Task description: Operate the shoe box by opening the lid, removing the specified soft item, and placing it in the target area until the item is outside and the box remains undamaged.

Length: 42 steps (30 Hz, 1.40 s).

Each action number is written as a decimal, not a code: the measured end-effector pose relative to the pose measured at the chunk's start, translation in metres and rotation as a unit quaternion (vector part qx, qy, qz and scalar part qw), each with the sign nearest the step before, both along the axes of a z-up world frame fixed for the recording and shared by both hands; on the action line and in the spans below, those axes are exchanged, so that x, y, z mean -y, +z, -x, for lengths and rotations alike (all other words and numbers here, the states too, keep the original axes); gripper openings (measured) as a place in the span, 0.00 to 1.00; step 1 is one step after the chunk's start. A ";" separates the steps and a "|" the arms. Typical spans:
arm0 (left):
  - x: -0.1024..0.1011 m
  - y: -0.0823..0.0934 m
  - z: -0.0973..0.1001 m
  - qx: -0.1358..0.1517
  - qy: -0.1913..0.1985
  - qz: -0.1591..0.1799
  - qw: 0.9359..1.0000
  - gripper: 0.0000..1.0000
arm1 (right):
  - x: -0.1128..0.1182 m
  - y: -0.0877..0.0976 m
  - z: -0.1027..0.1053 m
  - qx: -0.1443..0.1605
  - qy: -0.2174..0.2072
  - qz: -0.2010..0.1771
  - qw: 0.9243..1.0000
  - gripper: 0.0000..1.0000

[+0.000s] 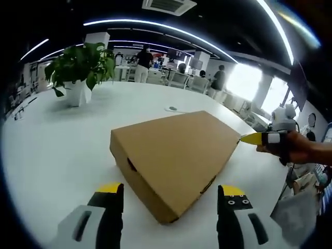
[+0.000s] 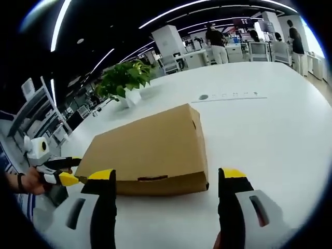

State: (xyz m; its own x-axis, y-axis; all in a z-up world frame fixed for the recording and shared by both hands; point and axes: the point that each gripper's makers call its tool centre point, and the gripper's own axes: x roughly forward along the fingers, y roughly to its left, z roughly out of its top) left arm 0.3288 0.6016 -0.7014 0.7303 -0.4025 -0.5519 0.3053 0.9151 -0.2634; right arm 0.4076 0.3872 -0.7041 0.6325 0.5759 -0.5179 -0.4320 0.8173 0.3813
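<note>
A brown cardboard shoe box (image 1: 174, 153) lies on the white table (image 1: 52, 150) with its lid down. My left gripper (image 1: 171, 191) is open, its yellow-tipped jaws standing wide on either side of the box's near corner, not gripping it. From the right, my right gripper (image 1: 262, 138) reaches to the box's far corner, held by a hand. In the right gripper view the box (image 2: 150, 148) lies just ahead of my open right gripper (image 2: 168, 177), long side facing me. The left gripper (image 2: 65, 178) shows at the box's left end. The box's contents are hidden.
A potted plant (image 1: 80, 67) in a white pot stands at the back of the table, also seen as the plant (image 2: 124, 78). A small flat object (image 1: 173, 108) lies beyond the box. Desks, chairs and people (image 1: 142, 62) fill the room behind. A table edge runs near the right hand.
</note>
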 end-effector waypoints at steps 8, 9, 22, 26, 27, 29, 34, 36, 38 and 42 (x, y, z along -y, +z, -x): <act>0.007 -0.009 -0.009 -0.008 -0.004 0.006 1.000 0.76 | -0.008 -0.010 -0.008 -0.015 0.013 0.003 1.000 0.75; 0.008 -0.010 -0.009 -0.008 -0.007 0.005 1.000 0.75 | -0.009 -0.009 -0.008 -0.015 0.014 0.002 1.000 0.74; 0.008 -0.009 -0.009 -0.009 -0.015 0.007 1.000 0.73 | -0.013 -0.013 -0.011 -0.009 0.017 0.011 1.000 0.66; 0.008 -0.008 -0.007 -0.008 -0.018 0.007 1.000 0.72 | -0.014 -0.012 -0.008 -0.010 0.015 0.013 1.000 0.66; 0.008 -0.008 -0.007 -0.008 -0.019 0.007 1.000 0.72 | -0.014 -0.012 -0.007 -0.010 0.015 0.013 1.000 0.66; 0.008 -0.008 -0.006 -0.009 -0.021 0.007 1.000 0.71 | -0.014 -0.012 -0.005 -0.010 0.015 0.014 1.000 0.66; 0.007 -0.007 -0.003 -0.010 -0.025 0.006 1.000 0.70 | -0.015 -0.012 0.002 -0.009 0.007 0.013 1.000 0.65; 0.007 -0.006 -0.001 -0.010 -0.027 0.006 1.000 0.69 | -0.015 -0.012 0.006 -0.009 0.004 0.014 1.000 0.66; 0.006 -0.006 0.001 -0.010 -0.028 0.007 1.000 0.68 | -0.014 -0.012 0.010 -0.008 0.003 0.013 1.000 0.66; 0.006 -0.006 0.005 -0.011 -0.030 0.006 0.999 0.67 | -0.015 -0.012 0.016 -0.009 -0.002 0.014 1.000 0.66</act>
State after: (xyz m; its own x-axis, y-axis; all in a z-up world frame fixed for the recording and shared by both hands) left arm 0.3241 0.5960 -0.7074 0.6923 -0.4527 -0.5620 0.3546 0.8917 -0.2814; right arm 0.3921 0.4019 -0.7165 0.6257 0.5589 -0.5441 -0.4222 0.8292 0.3663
